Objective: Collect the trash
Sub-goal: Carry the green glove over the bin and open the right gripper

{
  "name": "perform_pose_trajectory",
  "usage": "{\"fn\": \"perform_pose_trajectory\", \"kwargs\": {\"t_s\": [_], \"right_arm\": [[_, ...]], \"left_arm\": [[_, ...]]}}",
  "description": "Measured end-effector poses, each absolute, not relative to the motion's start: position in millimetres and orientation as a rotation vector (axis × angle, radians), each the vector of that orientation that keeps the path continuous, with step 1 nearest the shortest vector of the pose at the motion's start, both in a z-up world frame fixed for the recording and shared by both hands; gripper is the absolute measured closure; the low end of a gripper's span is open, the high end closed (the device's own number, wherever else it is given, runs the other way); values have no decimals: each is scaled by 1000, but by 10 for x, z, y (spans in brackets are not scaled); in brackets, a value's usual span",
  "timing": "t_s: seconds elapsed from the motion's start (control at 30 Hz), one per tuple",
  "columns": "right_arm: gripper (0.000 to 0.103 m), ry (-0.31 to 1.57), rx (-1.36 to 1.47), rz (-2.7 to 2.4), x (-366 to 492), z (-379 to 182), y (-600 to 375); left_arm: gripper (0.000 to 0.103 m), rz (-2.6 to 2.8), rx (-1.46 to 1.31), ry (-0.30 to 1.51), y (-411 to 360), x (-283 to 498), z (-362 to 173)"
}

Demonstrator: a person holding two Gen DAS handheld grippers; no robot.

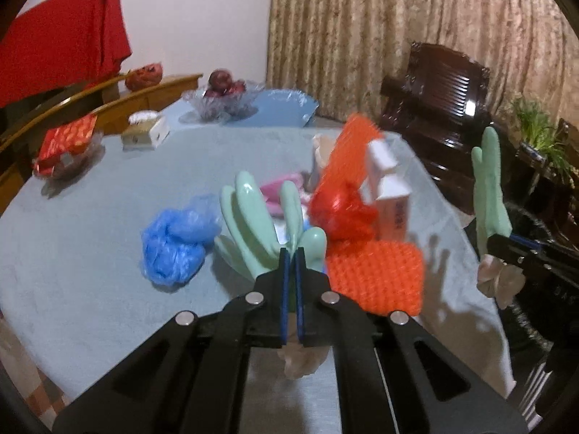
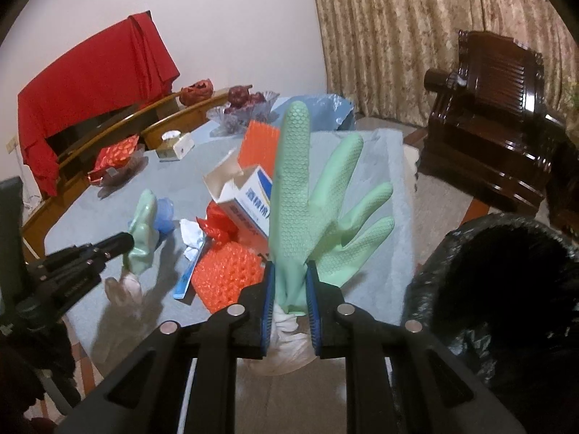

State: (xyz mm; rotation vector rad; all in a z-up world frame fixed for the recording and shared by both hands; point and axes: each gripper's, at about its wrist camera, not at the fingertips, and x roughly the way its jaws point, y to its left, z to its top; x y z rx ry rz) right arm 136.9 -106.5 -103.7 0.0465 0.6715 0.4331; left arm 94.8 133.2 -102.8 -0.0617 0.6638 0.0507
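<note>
Two mint-green rubber gloves are held up over the pale blue tablecloth [image 1: 90, 253]. My left gripper [image 1: 291, 258] is shut on the cuff of one glove [image 1: 253, 217], whose fingers stand upright; from the right wrist view this gripper [image 2: 125, 242] and its glove [image 2: 143, 231] hang at the left. My right gripper [image 2: 291, 271] is shut on the other glove [image 2: 307, 195], fingers spread upward, and shows at the right edge of the left view [image 1: 490, 188]. Loose trash lies on the table: a blue plastic bag [image 1: 177, 242], a red bag [image 1: 340, 213], orange mesh [image 1: 376, 278], an open white box [image 2: 249, 199].
A black-lined bin [image 2: 506, 289] stands off the table's right edge. Farther back on the table are a glass fruit bowl [image 1: 224, 97], a tissue box [image 1: 146, 132] and a dish with a red packet [image 1: 67, 144]. A dark wooden chair [image 2: 488, 126] stands beyond.
</note>
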Motion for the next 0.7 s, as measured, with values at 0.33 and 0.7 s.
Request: {"fn": "perform_pose_trajectory", "kwargs": {"t_s": [0.33,0.7], "right_arm": [[86,603,63,349,1108,-786,-1499],[86,622,111,128,871,-912,-2448]], "left_arm": [[101,-147,-31,592,590,886,-623],[101,-418,22,589,-635,1118,-656]]}}
